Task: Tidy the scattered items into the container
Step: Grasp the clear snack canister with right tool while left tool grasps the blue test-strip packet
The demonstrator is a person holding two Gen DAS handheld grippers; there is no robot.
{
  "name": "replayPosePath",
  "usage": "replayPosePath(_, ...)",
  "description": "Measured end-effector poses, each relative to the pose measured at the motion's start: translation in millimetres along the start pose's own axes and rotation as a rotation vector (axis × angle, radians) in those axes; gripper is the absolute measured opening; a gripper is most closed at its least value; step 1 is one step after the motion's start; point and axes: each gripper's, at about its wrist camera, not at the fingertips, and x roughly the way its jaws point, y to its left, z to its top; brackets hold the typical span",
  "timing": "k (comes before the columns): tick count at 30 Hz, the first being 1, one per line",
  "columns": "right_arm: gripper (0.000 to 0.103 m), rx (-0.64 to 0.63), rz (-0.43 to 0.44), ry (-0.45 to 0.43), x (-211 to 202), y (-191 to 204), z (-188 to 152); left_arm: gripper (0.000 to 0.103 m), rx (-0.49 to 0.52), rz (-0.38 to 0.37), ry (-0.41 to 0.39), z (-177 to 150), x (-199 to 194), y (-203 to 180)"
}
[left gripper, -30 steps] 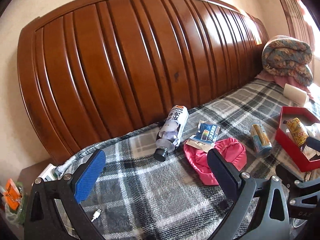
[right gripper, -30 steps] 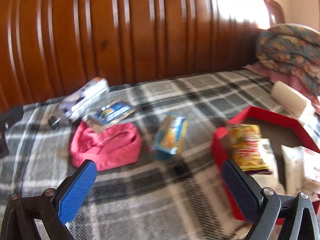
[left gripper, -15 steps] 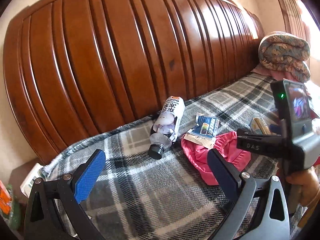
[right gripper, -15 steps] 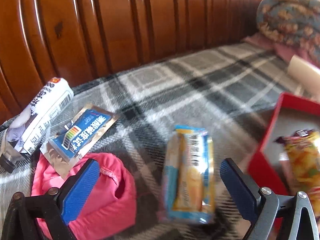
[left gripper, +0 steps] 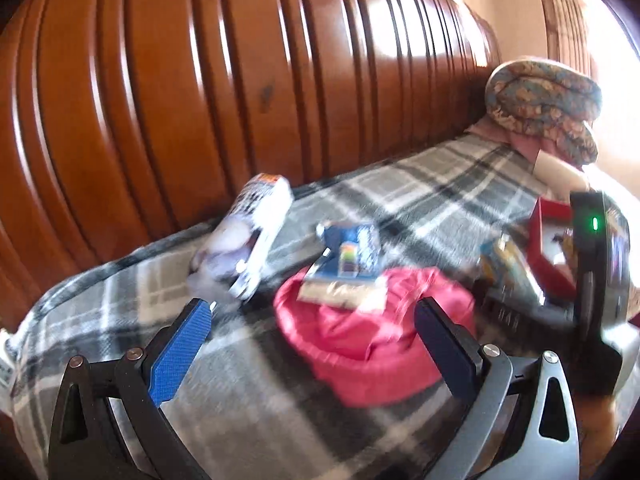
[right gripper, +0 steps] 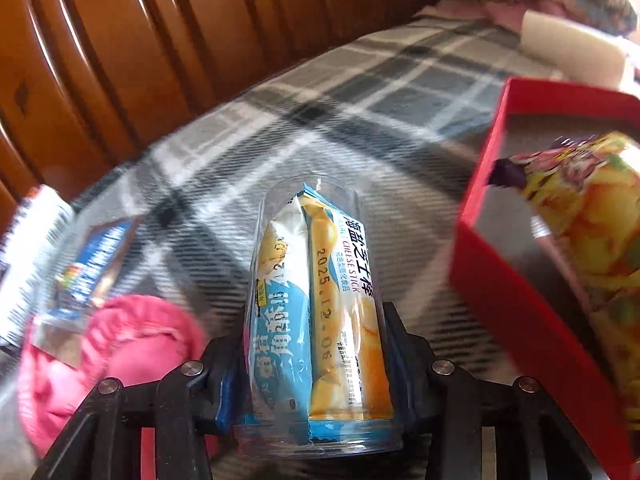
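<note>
My right gripper [right gripper: 316, 360] is shut on a clear tube of blue-and-yellow cheese sticks [right gripper: 316, 312], just left of the red box [right gripper: 520, 304], which holds a yellow snack bag [right gripper: 588, 216]. My left gripper [left gripper: 312, 336] is open and empty, low over the plaid blanket. Ahead of it lie a pink cloth [left gripper: 372, 336] with a blue sachet [left gripper: 348, 264] on top and a white bottle [left gripper: 248, 240] on its side. The pink cloth [right gripper: 108, 360], the sachet [right gripper: 88, 272] and the bottle [right gripper: 28, 256] also show in the right wrist view.
A tall wooden headboard [left gripper: 240, 80] runs behind the bed. A rolled floral quilt [left gripper: 544, 104] and a white block [right gripper: 572, 52] lie at the far right. The right gripper's body [left gripper: 596, 300] stands at the right edge of the left view.
My right gripper has moved down onto the cheese stick tube and closed on it. My left gripper has moved forward toward the pink cloth and stays open.
</note>
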Motion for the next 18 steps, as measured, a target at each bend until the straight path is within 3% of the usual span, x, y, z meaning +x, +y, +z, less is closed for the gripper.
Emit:
replayPosePath(8,0.051,0.010,0.012,-0.002,2.4,-3.6,-1.5,0.103,-0.032,0.015,-0.023,46.7,63.2,-25.0)
replayPosePath(10,0.052,0.002,0.006,0.000,3.1,-1.3,-1.0,0.103,-0.034,0.032,0.027,45.9,94.1,-27.9)
replayPosePath(13,0.054,0.011,0.027,-0.002,3.8,-3.7,-0.9,0.103,-0.053,0.081,0.282,30.2,163.1,-26.1)
replayPosePath(16,0.059,0.034,0.079,-0.006,3.6,-9.3,-1.5,0.103,-0.173,-0.007,0.240,32.6,160.4,-7.9)
replayPosePath(18,0.061,0.049,0.105,-0.010,3.0,-12.2,-2.1,0.103,-0.159,0.006,0.244,33.1,162.4,-10.9)
